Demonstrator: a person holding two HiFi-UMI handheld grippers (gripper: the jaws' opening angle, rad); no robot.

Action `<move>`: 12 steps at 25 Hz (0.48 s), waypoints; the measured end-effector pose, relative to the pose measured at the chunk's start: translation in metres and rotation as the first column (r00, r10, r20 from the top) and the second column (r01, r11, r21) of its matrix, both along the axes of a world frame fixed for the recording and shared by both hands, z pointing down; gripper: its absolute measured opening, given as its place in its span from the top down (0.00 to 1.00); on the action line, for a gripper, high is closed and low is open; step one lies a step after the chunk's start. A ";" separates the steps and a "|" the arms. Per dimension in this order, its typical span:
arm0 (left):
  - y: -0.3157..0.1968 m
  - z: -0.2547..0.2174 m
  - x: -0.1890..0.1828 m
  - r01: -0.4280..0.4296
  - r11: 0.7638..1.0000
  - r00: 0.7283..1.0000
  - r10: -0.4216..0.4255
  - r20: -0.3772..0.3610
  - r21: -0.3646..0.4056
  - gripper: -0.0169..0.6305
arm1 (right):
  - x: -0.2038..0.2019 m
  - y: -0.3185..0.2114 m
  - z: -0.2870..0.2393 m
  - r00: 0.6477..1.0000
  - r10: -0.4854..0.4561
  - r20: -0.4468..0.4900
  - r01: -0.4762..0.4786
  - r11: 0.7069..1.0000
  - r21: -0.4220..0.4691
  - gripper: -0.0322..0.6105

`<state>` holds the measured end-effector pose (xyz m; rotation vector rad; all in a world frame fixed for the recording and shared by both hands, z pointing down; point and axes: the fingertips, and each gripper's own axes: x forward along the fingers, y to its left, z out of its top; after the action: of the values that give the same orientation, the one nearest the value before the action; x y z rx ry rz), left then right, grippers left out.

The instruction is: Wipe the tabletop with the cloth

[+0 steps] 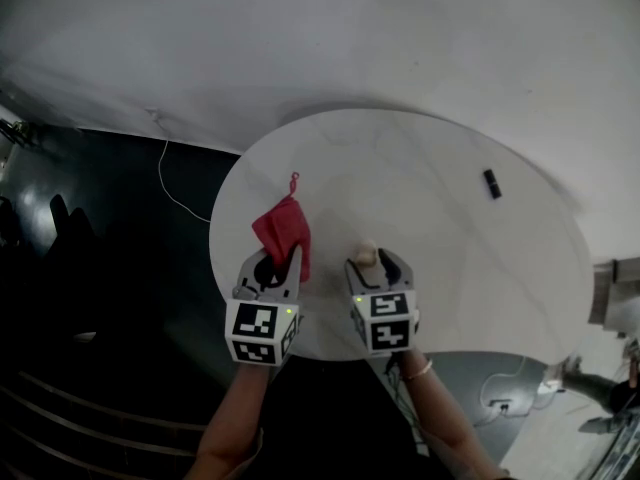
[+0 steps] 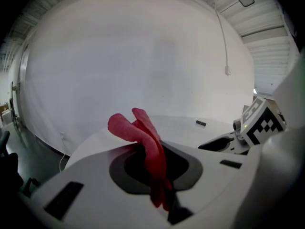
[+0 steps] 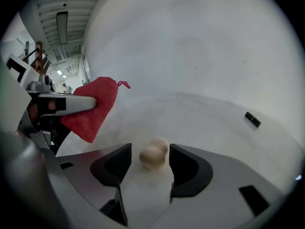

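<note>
**Q:** What do your two grippers show here?

**A:** My left gripper (image 2: 159, 175) has its jaws pressed together on the red cloth (image 2: 143, 137). The cloth is pinched in a bunch, with a folded flap standing up past the pads. My right gripper (image 3: 149, 162) has its jaws spread wide, and a small cream lump (image 3: 153, 154) lies on the table between them. The pads flank the lump and, as far as I can judge, neither presses on it.

**Q:** And outward from the jaws?

**A:** The cloth hangs in the air above the near left part of the round white tabletop (image 1: 450, 218) and does not lie on it. The lump sits close to the near edge, beside the cloth. A small black thing (image 1: 491, 183) lies well apart from both, toward the far right. A thin cable (image 1: 165, 183) trails over the dark floor to the left of the table.

**Q:** Which step is in hand?

**A:** I judge that wiping has not begun, since the cloth is gripped but off the surface. My right gripper looks set to clear the lump out of the way first.

**Q:** What does the next move call for?

**A:** The right jaws must close gently and squarely, because a small rounded lump may roll or slip out sideways. Then the left gripper must come down until the cloth rests on the marble. It should be tilted so that more than the bunched edge touches before any sweep starts.
</note>
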<state>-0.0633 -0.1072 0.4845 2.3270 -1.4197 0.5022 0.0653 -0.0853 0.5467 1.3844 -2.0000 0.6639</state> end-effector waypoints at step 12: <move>-0.003 0.005 -0.004 0.020 1.000 1.000 -0.020 0.007 -0.008 0.91 | 0.005 -0.004 0.013 0.999 -0.004 -0.042 0.001 0.998 -0.057 0.62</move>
<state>-0.0676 -0.1102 0.4897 2.3045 -1.4399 0.5104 0.0701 -0.0892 0.5597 1.3512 -1.9348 0.6802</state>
